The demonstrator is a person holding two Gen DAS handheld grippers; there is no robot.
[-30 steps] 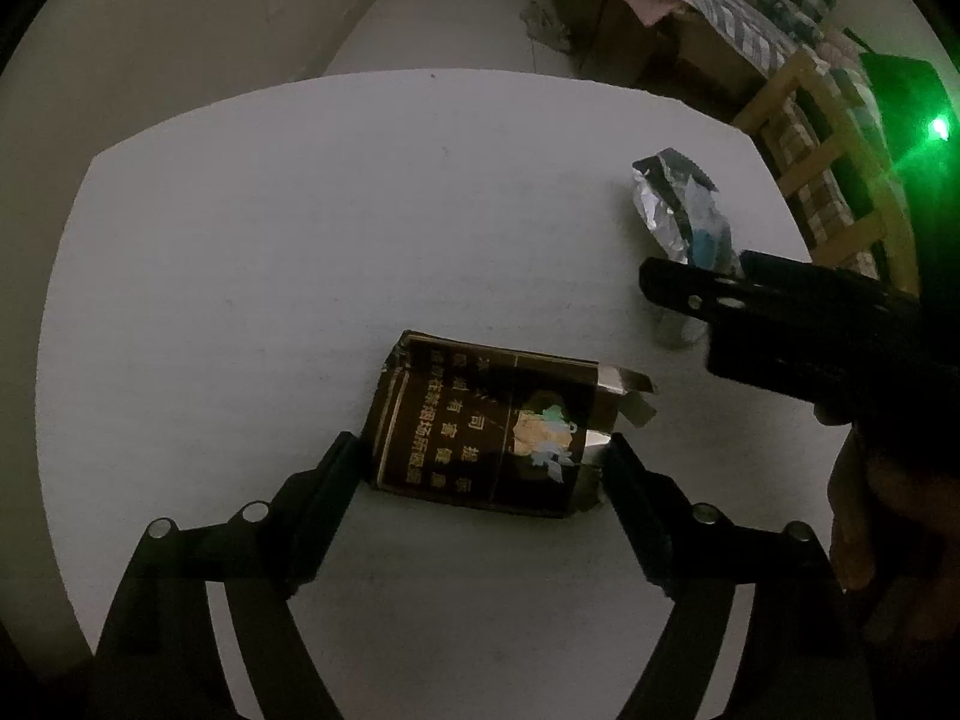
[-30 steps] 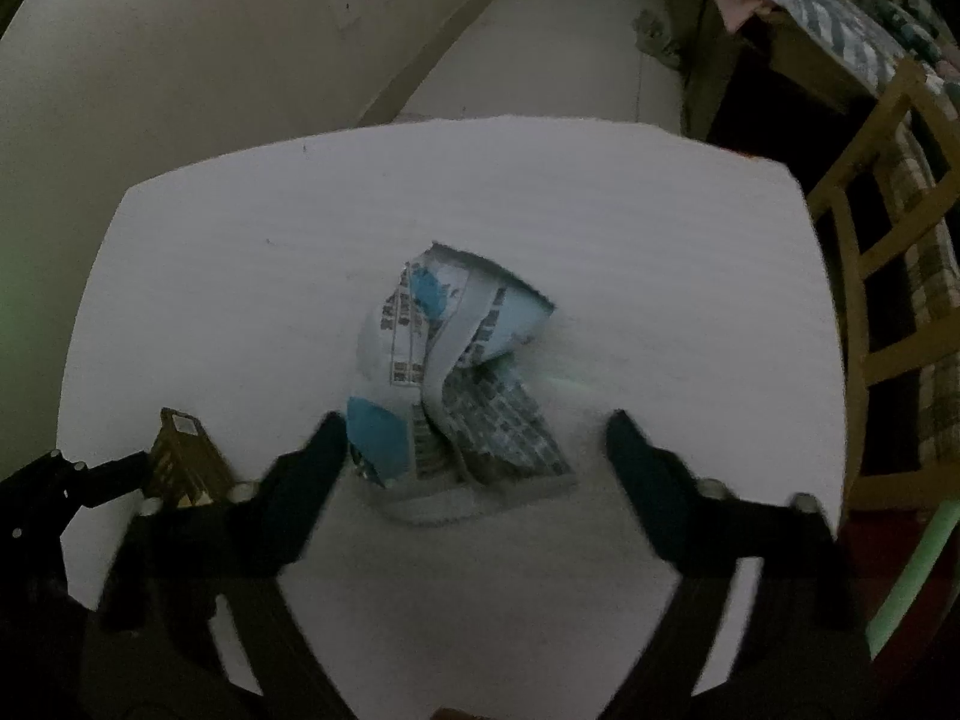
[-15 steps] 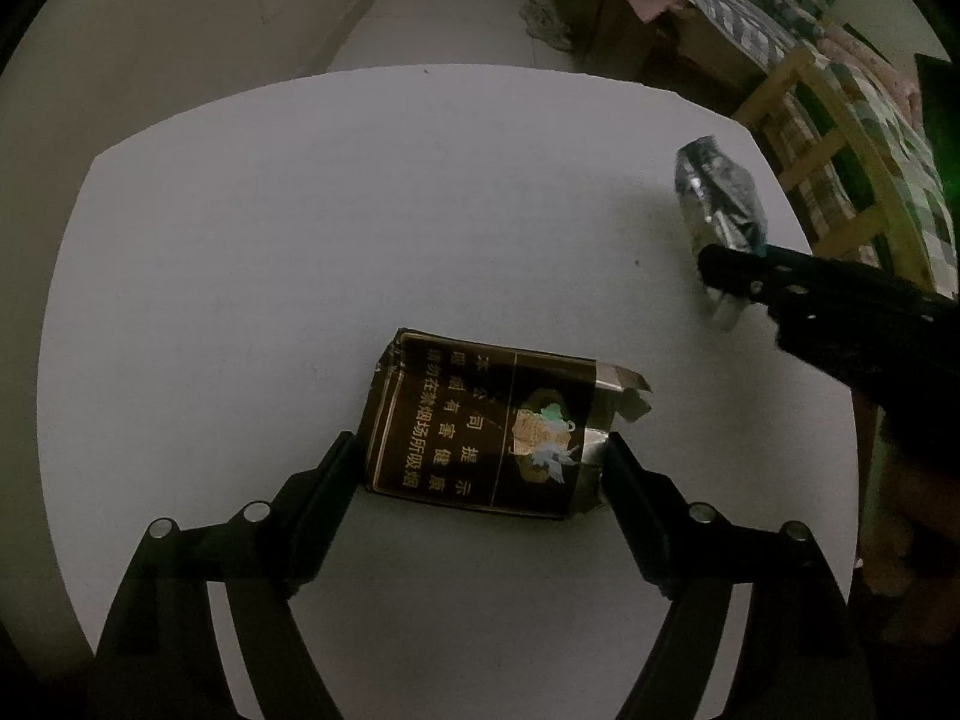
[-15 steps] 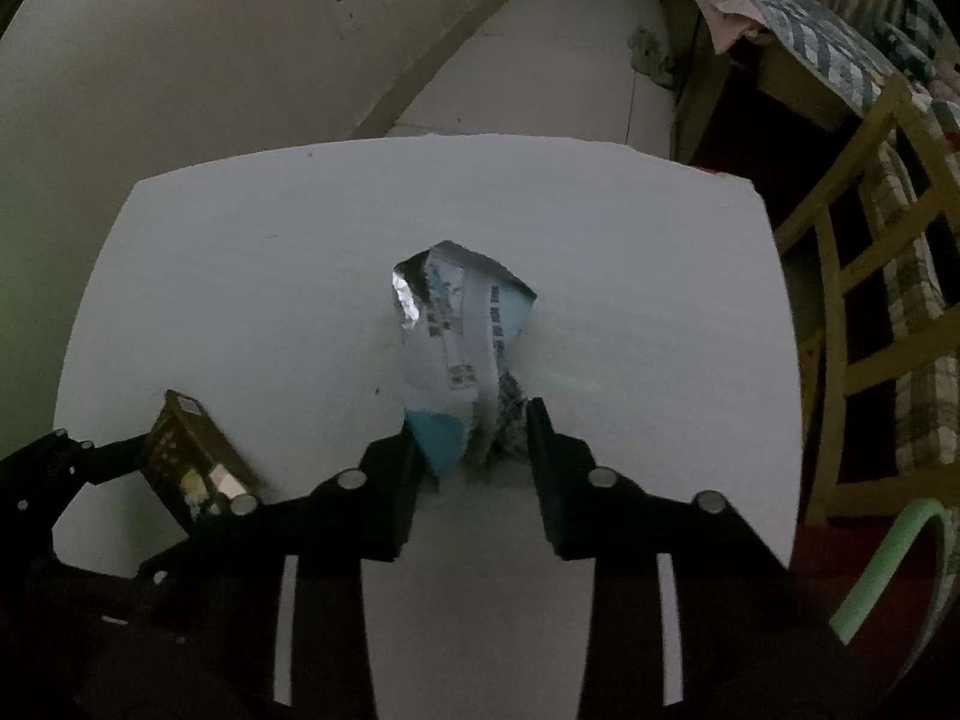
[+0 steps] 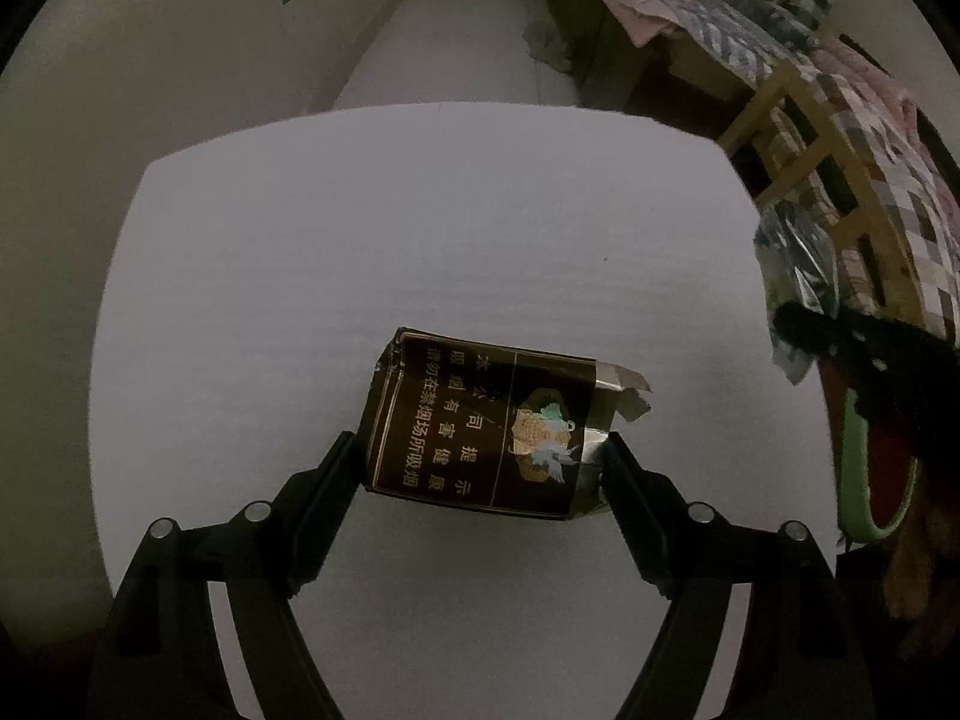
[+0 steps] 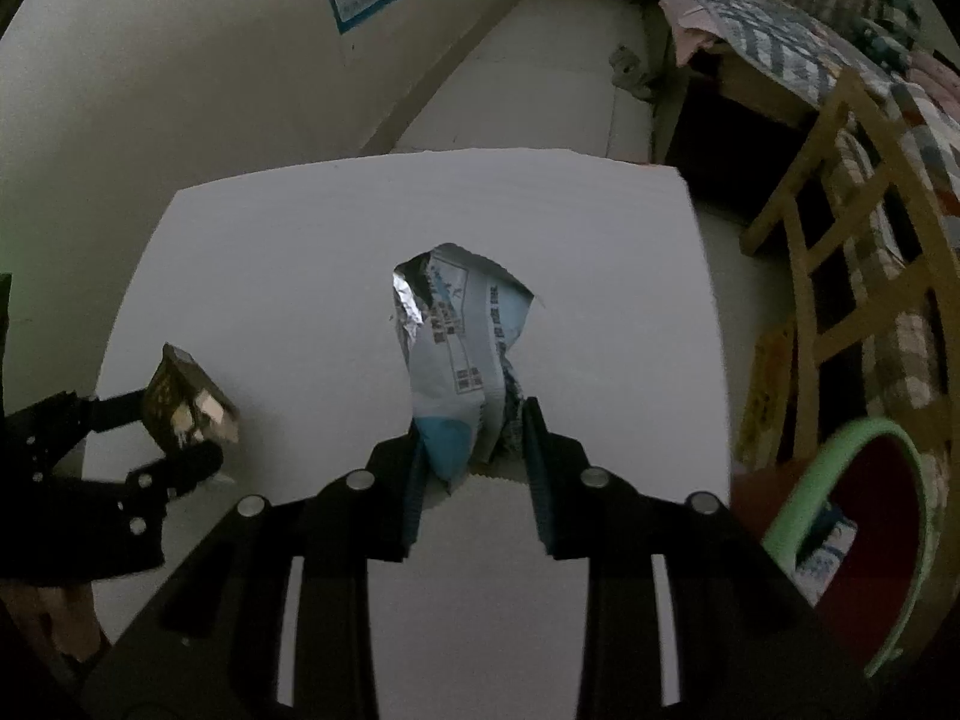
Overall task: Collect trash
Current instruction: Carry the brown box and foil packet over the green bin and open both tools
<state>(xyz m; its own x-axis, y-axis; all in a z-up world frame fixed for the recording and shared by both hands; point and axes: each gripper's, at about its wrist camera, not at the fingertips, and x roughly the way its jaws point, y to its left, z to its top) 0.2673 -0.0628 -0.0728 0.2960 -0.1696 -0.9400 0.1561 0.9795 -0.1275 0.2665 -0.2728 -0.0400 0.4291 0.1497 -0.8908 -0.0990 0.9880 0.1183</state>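
My left gripper [image 5: 480,468] is shut on a dark brown cigarette pack [image 5: 480,426] with gold print and holds it above the white table [image 5: 390,228]. The same pack shows at the left of the right wrist view [image 6: 186,402]. My right gripper [image 6: 474,450] is shut on a crumpled blue and silver foil wrapper [image 6: 462,348] and holds it above the table. That wrapper also shows at the right edge of the left wrist view [image 5: 792,282].
A green-rimmed bin [image 6: 864,540] with a red inside stands on the floor to the right of the table, with some trash in it. A wooden chair [image 6: 840,228] and a bed [image 6: 780,18] stand further right. A wall [image 6: 180,90] runs along the left.
Both grippers have lifted their trash off the table. The right gripper closed on the foil wrapper and carried it to the right, toward the bin.
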